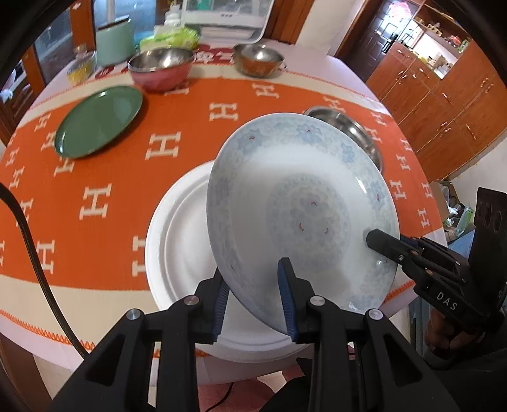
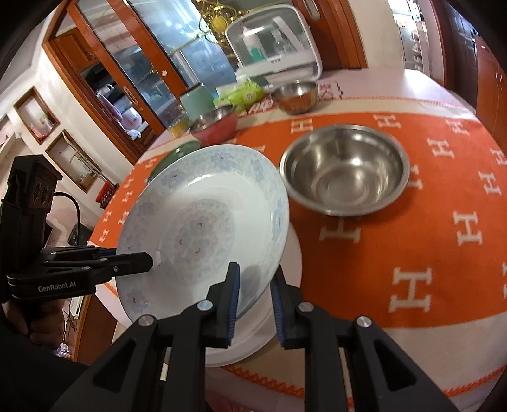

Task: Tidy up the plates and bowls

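A blue-flowered white plate point(image 1: 298, 202) is held tilted above a plain white plate point(image 1: 177, 241) near the table's front edge. My left gripper point(image 1: 253, 298) straddles its near rim, one finger on each face. My right gripper point(image 2: 253, 298) straddles the rim on the other side of the same plate point(image 2: 202, 222). Each gripper shows in the other's view, the right one point(image 1: 380, 244) and the left one point(image 2: 139, 263), its finger tips on the plate. The white plate point(image 2: 253, 336) lies underneath.
A large steel bowl point(image 2: 345, 168) stands just right of the plates. A green plate point(image 1: 98, 122) lies at the left. A pink-sided steel bowl point(image 1: 161, 68) and a smaller steel bowl point(image 1: 258, 58) stand farther back, with a mint container point(image 1: 114, 42) and a white appliance point(image 1: 225, 16).
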A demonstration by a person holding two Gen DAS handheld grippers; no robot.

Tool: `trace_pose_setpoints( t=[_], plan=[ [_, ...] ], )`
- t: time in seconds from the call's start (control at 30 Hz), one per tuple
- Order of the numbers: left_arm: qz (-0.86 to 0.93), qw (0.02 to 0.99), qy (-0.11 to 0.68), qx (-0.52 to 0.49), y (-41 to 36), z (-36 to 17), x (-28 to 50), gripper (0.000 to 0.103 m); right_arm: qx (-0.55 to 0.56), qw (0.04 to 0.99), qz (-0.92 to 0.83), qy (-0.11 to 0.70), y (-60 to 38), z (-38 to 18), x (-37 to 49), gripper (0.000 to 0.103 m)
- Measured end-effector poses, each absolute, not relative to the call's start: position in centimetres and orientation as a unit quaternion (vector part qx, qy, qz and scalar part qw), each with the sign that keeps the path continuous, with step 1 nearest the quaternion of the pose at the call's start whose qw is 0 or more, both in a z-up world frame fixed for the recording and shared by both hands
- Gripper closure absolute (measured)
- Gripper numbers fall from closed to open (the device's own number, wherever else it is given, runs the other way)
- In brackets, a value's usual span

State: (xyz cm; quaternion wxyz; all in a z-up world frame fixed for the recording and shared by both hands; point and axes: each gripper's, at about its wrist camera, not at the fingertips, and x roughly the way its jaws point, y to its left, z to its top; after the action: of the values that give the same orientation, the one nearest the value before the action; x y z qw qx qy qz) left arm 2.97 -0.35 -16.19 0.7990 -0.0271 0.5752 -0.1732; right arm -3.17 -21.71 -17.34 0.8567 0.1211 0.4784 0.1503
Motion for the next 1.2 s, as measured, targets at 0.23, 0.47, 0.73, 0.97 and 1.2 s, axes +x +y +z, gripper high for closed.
trace_pose_setpoints(
  t=[0.23, 0.47, 0.73, 0.97, 1.2],
  plan=[
    [-0.172, 0.785, 0.594, -0.028, 0.7, -18.4, 3.2, 0.075, 0.123, 0.843, 0.141, 0.505, -20.6, -19.1, -3.2, 0.084],
    [-0.168, 0.771, 0.614, -0.028, 1.5, -20.6, 4.0, 0.075, 0.120, 0.827, 0.131, 0.534, -19.5, -20.7, -2.9, 0.084],
    [-0.163, 0.761, 0.628, -0.011, 1.4, -22.0, 4.9, 0.075, 0.110, 0.811, 0.130, 0.559, -18.7, -21.7, -2.3, 0.082],
    [-0.143, 0.754, 0.641, -0.005, 1.5, -23.1, 5.6, 0.075, 0.055, 0.802, 0.152, 0.574, -17.5, -21.9, -1.9, 0.078],
    [-0.124, 0.746, 0.654, -0.013, 1.4, -23.4, 5.9, 0.069, 0.005, 0.784, 0.194, 0.589, -17.1, -21.7, -1.2, 0.074]
  ],
)
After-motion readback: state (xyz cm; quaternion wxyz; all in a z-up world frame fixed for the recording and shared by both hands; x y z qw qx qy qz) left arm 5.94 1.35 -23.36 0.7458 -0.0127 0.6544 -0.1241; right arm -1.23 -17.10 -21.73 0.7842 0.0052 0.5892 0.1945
